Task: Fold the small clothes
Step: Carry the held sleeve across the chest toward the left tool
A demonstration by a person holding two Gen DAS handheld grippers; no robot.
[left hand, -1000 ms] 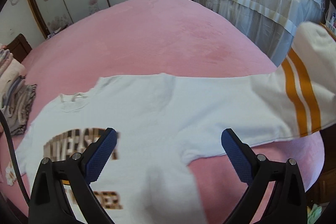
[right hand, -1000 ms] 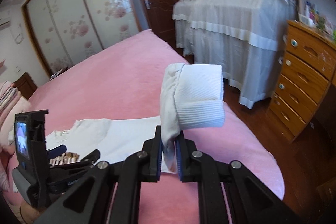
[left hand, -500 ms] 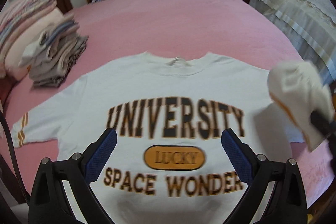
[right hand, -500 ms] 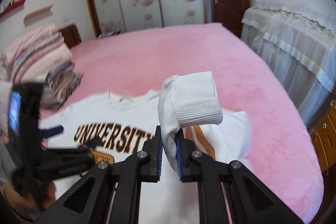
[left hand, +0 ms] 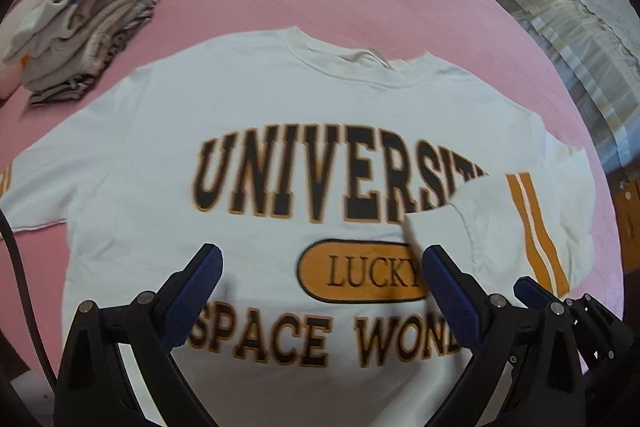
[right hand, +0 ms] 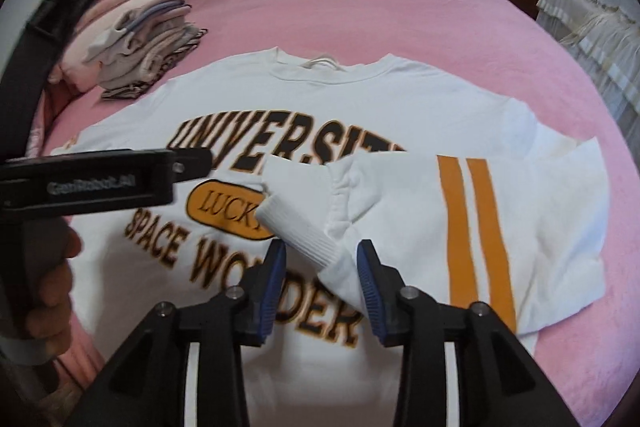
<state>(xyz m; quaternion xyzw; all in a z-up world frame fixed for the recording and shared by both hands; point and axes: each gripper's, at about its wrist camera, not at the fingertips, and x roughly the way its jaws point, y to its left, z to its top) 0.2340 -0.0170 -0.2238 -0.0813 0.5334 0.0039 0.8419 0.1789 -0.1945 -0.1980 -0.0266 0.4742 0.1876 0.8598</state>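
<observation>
- Sweatshirt (right hand: 360,115), white with "UNIVERSITY" print, lay face up and spread flat on the pink bed (right hand: 400,19).
- Folded clothes (right hand: 148,43) sat stacked near the collar's left.
- Striped sleeve (right hand: 460,211) was folded across the chest; the opposite sleeve and body folds remained, by my judgement.
- Right gripper (right hand: 322,259) jaws were opening, ribbed cuff (right hand: 296,223) between them, unpinched.
- Left gripper (left hand: 320,275) stood released, empty.

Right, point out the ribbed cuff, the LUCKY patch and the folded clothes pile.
ribbed cuff (right hand: 298,223), right wrist view, on its ribbing.
LUCKY patch (left hand: 360,273), left wrist view, on the lettering.
folded clothes pile (left hand: 84,39), left wrist view, mid-stack.
</observation>
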